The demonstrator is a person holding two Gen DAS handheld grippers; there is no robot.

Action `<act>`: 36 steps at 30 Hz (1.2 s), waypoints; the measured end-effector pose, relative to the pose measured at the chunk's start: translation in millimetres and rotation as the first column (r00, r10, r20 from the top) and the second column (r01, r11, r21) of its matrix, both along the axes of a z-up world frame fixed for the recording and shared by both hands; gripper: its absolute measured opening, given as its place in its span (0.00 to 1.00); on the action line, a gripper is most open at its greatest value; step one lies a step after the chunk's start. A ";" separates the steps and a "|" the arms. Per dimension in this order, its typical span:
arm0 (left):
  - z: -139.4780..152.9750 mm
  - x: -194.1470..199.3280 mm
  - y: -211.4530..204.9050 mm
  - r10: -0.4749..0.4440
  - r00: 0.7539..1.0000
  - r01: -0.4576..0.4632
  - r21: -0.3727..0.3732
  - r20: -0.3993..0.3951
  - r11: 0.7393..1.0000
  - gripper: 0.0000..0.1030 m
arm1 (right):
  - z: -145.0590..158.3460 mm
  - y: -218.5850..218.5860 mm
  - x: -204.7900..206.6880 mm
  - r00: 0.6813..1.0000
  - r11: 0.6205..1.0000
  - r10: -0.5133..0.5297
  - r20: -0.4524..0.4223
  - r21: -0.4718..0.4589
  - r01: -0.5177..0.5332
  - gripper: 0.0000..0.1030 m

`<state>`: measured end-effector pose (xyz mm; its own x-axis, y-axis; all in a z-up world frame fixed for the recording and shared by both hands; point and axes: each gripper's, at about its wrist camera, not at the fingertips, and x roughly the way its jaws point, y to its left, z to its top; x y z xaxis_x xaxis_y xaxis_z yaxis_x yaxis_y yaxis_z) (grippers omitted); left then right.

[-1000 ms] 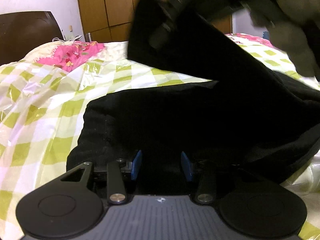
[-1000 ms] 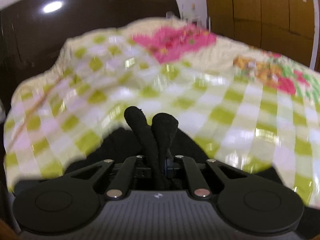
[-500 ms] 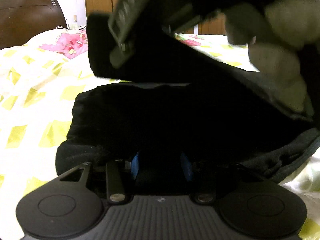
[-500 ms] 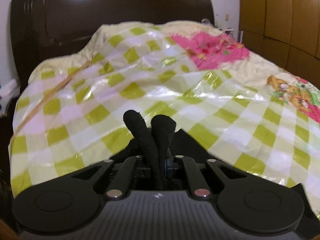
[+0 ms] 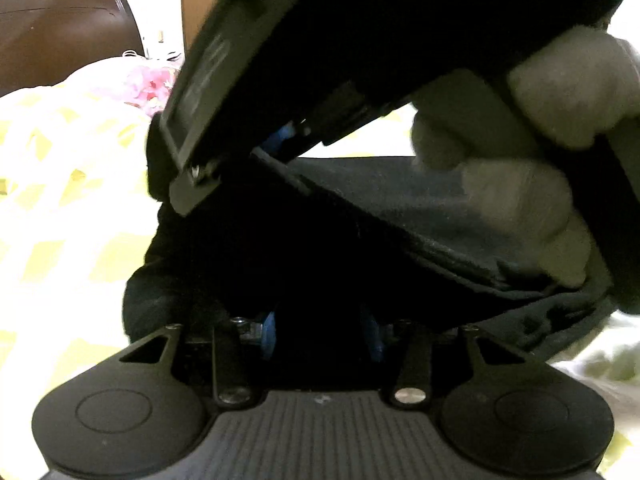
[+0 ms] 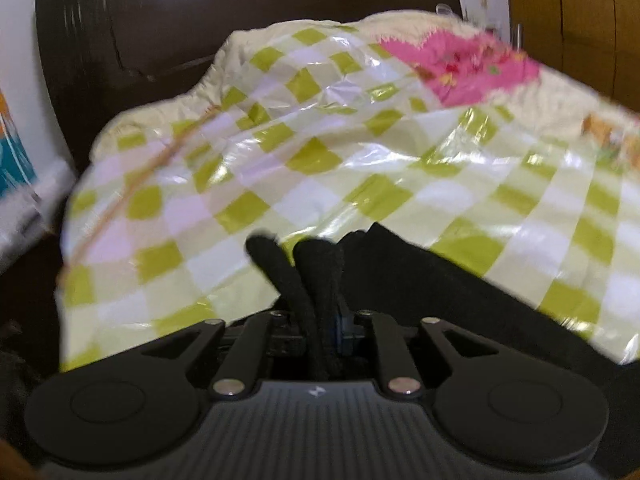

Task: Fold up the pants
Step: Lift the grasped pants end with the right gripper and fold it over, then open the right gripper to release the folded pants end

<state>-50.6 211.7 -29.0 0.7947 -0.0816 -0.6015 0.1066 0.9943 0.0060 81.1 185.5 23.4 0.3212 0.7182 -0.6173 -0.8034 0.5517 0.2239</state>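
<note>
Black fabric fills most of what my left gripper point(image 5: 322, 332) sees: the pants point(image 5: 400, 216) lie bunched on the bed, right in front of its blue-padded fingers point(image 5: 269, 334). Dark cloth sits between those fingers, which stand partly apart, but I cannot tell whether the pads press on it. Above, my right gripper point(image 5: 224, 92) cuts across the view at a slant, and my gloved right hand point(image 5: 532, 184) holding it blocks the right side, so little of the bed beyond shows.

From the right wrist view, my right gripper point(image 6: 316, 332) has two rolled ends of the black pants point(image 6: 420, 280) standing up between its fingers. Its jaws have just been opening a little, though the gap is narrow and the cloth is between them; whether the pads grip it I cannot tell. More of the pants spreads out to the right, lying on the green-and-white checked bedcover point(image 6: 360, 152), which is shiny and creased. A pink flowered pillow point(image 6: 468, 64) rests further back, the dark wooden headboard point(image 6: 160, 32) rises behind, and a wooden wardrobe point(image 6: 572, 20) stands at the upper right.
</note>
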 end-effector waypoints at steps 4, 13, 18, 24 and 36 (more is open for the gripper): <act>12.5 -12.1 2.4 0.033 0.999 -0.033 -0.005 -0.019 0.999 0.54 | 15.1 -14.5 -8.2 0.998 0.995 0.061 -0.030 0.082 -0.058 0.30; 54.5 -25.3 -3.1 0.056 0.998 -0.060 0.101 0.043 0.993 0.55 | 41.4 -95.7 -0.1 0.996 0.986 -0.078 -0.044 0.141 0.084 0.31; 60.3 30.6 -37.2 -0.038 0.995 0.028 0.110 0.091 0.994 0.55 | 26.9 -179.9 19.5 0.942 0.942 -0.331 -0.048 0.032 0.333 0.33; 22.0 71.7 -81.4 -0.103 0.991 0.115 0.158 -0.084 0.981 0.58 | -9.1 -241.1 46.8 0.847 0.839 -0.532 0.011 -0.128 0.529 0.34; 41.9 71.1 -125.9 -0.150 0.988 0.156 0.202 -0.047 0.967 0.59 | -22.4 -332.0 25.4 0.758 0.796 -0.580 -0.297 -0.013 0.605 0.35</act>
